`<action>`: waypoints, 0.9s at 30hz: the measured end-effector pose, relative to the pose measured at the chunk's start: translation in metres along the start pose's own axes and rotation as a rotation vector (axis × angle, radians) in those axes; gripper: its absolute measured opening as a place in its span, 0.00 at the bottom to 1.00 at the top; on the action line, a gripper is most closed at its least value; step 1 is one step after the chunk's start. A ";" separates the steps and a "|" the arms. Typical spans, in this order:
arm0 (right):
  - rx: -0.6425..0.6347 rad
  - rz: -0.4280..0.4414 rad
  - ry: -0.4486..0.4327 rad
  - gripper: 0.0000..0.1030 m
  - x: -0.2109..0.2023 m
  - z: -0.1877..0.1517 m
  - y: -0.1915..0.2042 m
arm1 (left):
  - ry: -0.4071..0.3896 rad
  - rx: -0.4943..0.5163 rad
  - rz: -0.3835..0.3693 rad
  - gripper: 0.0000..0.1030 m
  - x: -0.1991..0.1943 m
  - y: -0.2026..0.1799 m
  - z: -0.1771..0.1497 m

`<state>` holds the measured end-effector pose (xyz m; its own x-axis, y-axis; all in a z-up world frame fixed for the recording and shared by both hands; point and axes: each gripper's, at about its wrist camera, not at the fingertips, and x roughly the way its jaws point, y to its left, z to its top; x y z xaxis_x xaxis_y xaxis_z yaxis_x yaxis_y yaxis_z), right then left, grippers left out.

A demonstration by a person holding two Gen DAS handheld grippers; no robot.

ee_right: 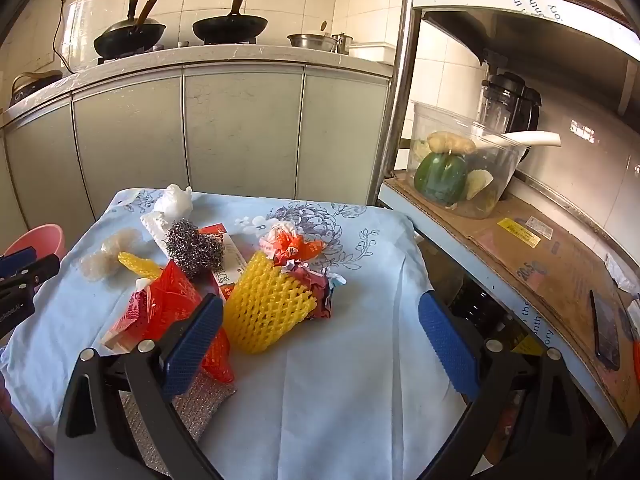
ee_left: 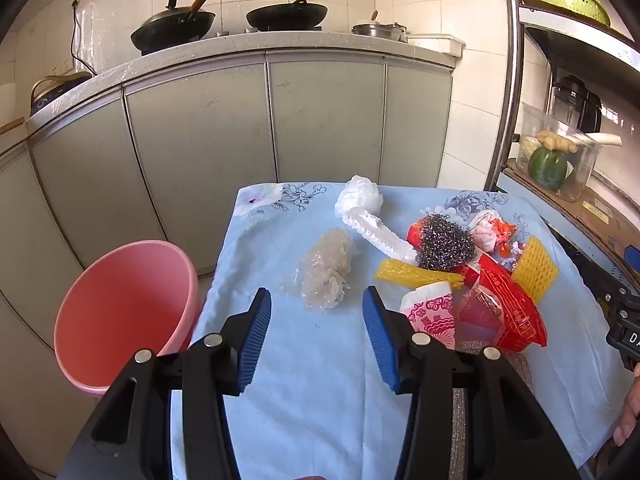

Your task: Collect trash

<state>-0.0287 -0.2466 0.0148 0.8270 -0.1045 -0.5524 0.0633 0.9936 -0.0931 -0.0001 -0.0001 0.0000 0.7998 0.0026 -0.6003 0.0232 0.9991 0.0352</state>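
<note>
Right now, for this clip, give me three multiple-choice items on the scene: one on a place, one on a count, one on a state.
1. Where is the pink bucket?
A. On the table
B. Beside the table, on the left in the left wrist view
C. On the counter

2. How many yellow foam nets lie on the table?
A. One
B. Two
C. Four

3. How stands the right gripper?
A. Shut on the steel scrubber
B. Shut on a red wrapper
C. Open, holding nothing

Answers:
1 B: the bucket stands off the cloth's left edge.
2 B: a large net and a small one.
3 C: its blue pads stand wide apart, with nothing pressed between them.
</note>
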 end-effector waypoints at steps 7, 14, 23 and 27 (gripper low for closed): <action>0.001 0.004 -0.001 0.96 0.001 -0.003 -0.001 | 0.003 -0.002 0.002 0.46 -0.001 -0.001 0.000; 0.003 0.004 0.003 0.96 0.002 -0.002 0.002 | 0.010 -0.005 -0.001 0.46 0.002 -0.001 -0.001; 0.003 0.005 0.004 0.96 0.002 -0.003 0.002 | 0.013 -0.006 -0.002 0.46 0.002 0.000 -0.001; 0.003 0.005 0.004 0.96 0.002 -0.003 0.002 | 0.013 -0.006 -0.003 0.46 0.002 0.000 -0.001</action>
<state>-0.0287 -0.2448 0.0113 0.8249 -0.0992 -0.5565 0.0606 0.9943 -0.0874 0.0012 -0.0005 -0.0023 0.7920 0.0006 -0.6105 0.0213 0.9994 0.0286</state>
